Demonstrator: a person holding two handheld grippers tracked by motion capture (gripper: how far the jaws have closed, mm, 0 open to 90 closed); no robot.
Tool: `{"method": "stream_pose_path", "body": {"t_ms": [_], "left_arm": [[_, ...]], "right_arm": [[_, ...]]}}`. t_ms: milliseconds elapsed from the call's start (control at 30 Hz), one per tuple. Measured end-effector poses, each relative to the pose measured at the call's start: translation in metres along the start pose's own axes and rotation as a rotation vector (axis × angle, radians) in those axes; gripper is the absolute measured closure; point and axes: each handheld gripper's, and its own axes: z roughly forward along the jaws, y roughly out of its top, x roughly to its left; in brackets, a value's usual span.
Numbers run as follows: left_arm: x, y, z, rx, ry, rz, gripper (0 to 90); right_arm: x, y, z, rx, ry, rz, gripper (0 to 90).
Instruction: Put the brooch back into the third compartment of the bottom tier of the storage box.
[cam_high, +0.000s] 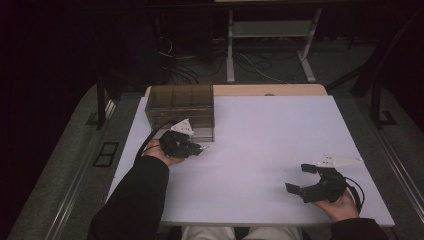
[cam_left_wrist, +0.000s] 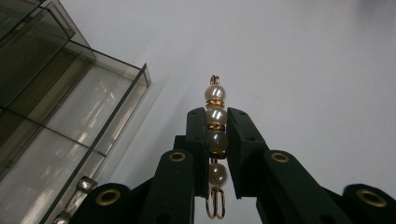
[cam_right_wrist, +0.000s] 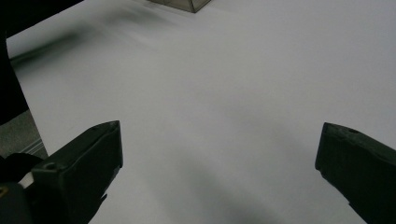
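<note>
On the wide white surface (cam_high: 260, 150), beside the smoky clear plastic compartment box (cam_high: 181, 107), the left gripper (cam_left_wrist: 216, 126) pinches a gold-wired pearl bead strand (cam_left_wrist: 215, 140); the right gripper (cam_high: 302, 179) gapes empty; likely next, careful placement into a compartment

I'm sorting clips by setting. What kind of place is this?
Probably a lab or recording workspace, not a home: a bare white table holding one smoked clear compartment box, loose cables on the floor behind, and a desk frame in a darkened room.
</note>
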Motion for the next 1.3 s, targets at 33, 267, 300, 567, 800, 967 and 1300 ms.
{"method": "stream_pose_path", "body": {"t_ms": [33,267,300,567,800,967,1300], "left_arm": [[0.001,0.000,0.000,0.003,0.002,-0.001,78.7],[0.009,0.000,-0.001,-0.001,0.009,-0.020,78.7],[0.010,0.000,-0.001,0.000,0.011,-0.018,78.7],[0.020,0.004,-0.003,-0.007,0.025,-0.032,78.7],[0.026,0.007,-0.004,-0.004,0.038,-0.040,78.7],[0.030,0.009,-0.005,-0.009,0.038,-0.046,78.7],[0.042,0.020,-0.003,-0.021,0.049,-0.050,78.7]], "right_arm": [[0.000,0.000,0.000,0.000,0.000,0.000,0.3],[0.000,0.000,0.000,-0.001,0.000,0.001,0.3],[0.000,0.000,0.000,0.000,0.000,0.003,0.3],[-0.001,0.000,-0.001,-0.003,-0.003,0.003,0.3],[-0.001,-0.001,-0.001,-0.002,-0.004,0.003,0.3],[-0.002,-0.001,-0.002,-0.006,-0.011,0.007,0.3],[-0.002,-0.001,-0.002,-0.006,-0.012,0.011,0.3]]}}
